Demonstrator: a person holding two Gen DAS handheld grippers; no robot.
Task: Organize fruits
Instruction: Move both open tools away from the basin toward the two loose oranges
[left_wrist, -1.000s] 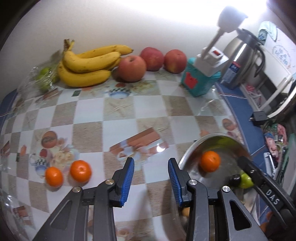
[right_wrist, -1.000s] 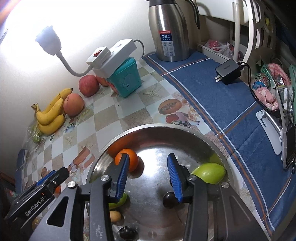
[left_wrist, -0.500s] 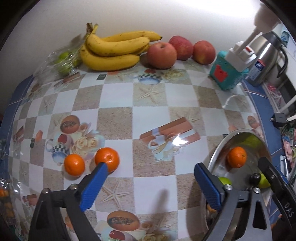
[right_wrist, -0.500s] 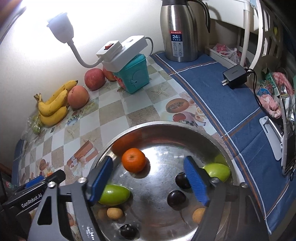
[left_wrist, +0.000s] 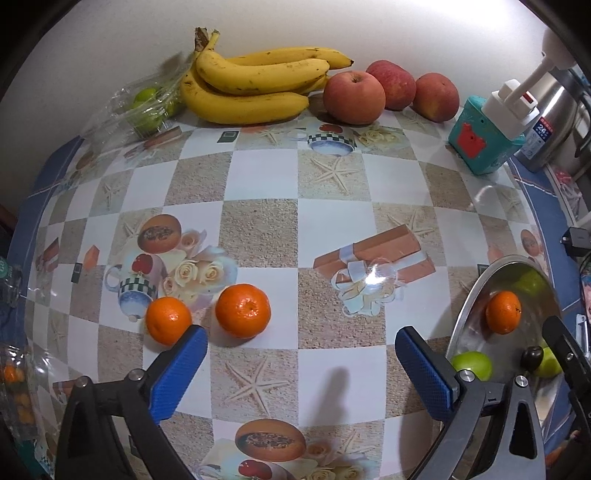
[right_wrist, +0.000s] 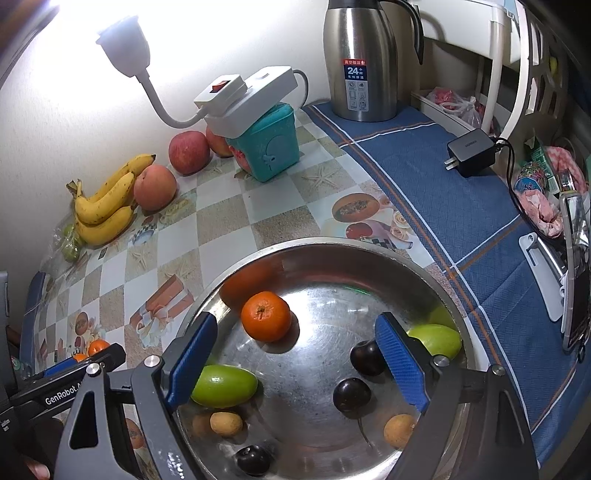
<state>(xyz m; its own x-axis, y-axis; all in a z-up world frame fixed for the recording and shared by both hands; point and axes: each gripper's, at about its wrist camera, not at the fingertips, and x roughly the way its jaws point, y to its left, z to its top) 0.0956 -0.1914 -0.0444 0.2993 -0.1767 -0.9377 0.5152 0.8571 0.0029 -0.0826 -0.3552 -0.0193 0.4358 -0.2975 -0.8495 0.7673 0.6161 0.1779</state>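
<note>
Two oranges (left_wrist: 243, 311) (left_wrist: 168, 320) lie on the patterned tablecloth just ahead of my left gripper (left_wrist: 301, 349), which is open and empty. A steel bowl (right_wrist: 369, 251) holds one orange (right_wrist: 266, 315), green fruits (right_wrist: 223, 386), dark plums (right_wrist: 351, 394) and small brown fruits. My right gripper (right_wrist: 297, 345) is open and empty above the bowl. The bowl (left_wrist: 476, 291) also shows at the right of the left wrist view. Bananas (left_wrist: 255, 85) and three apples (left_wrist: 354, 96) lie by the back wall.
A bag of green fruit (left_wrist: 144, 107) lies left of the bananas. A teal box (right_wrist: 271, 147) carries a white power strip with a lamp (right_wrist: 125, 44). A steel thermos (right_wrist: 360, 62) and a charger (right_wrist: 471, 151) stand on the blue cloth.
Both grippers have opened wide. The left gripper has swung left toward the two oranges. The right gripper has drawn back slightly over the bowl.
</note>
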